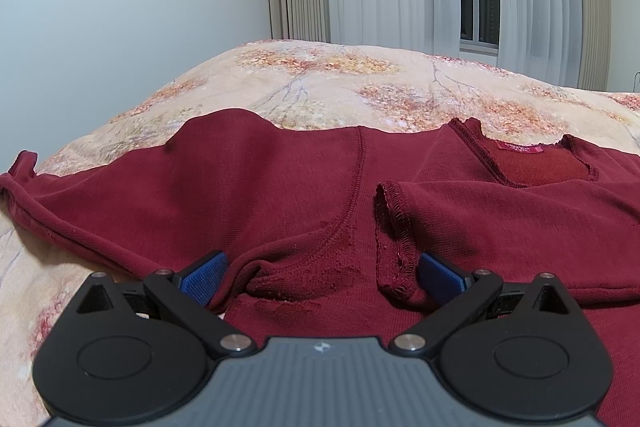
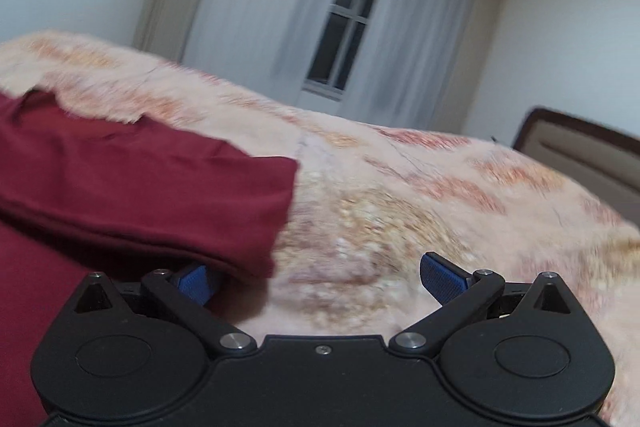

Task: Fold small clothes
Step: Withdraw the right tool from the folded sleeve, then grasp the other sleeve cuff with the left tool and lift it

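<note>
The left gripper (image 1: 320, 273) sits low over a dark red top (image 1: 280, 187), its blue-padded jaws spread wide and released, with bunched fabric at the underarm seam lying between them but not clamped. The top lies spread on a bed (image 1: 320, 83) covered in a peach, leaf-patterned cover; its neckline and label (image 1: 520, 148) lie toward the right, and one cuff (image 1: 394, 239) is folded in across the body just beside the right pad. The right gripper (image 2: 320, 277) hovers level above the bed cover, also released, its left pad (image 2: 196, 283) tucked under the edge of a sleeve end (image 2: 224, 211). This view is motion-blurred.
</note>
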A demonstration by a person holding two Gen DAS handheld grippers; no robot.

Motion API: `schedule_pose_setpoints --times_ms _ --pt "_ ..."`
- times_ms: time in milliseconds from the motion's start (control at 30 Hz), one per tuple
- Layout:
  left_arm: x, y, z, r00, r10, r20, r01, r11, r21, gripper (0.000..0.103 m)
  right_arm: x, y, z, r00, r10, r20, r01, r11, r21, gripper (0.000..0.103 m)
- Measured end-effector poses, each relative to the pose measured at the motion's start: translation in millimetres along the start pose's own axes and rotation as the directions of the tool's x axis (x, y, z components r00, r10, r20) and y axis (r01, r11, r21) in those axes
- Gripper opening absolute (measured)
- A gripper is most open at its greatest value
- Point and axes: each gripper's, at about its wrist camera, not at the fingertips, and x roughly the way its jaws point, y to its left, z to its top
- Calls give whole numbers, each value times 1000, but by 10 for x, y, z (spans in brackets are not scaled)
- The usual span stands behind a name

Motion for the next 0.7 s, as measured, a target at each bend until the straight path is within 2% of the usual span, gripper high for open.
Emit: schedule_pose_setpoints --times_ms 100,167,267,367,700 --pt "0 6 10 1000 0 1 0 1000 -1 103 67 -241 -36 996 -68 -57 76 988 137 102" --pt "1 8 11 1000 -1 2 1 1000 -1 103 142 -413 -76 988 -100 -120 126 965 232 103" --pt "0 3 5 1000 0 2 0 1000 0 103 192 -617 -152 989 -44 -143 92 932 350 103" --pt "1 4 7 1000 0 3 0 1000 0 103 144 -611 -174 992 -34 -120 76 928 364 103" --pt "-11 9 7 1000 -1 5 1 1000 -2 103 136 -571 -172 992 -40 -124 81 936 344 103"
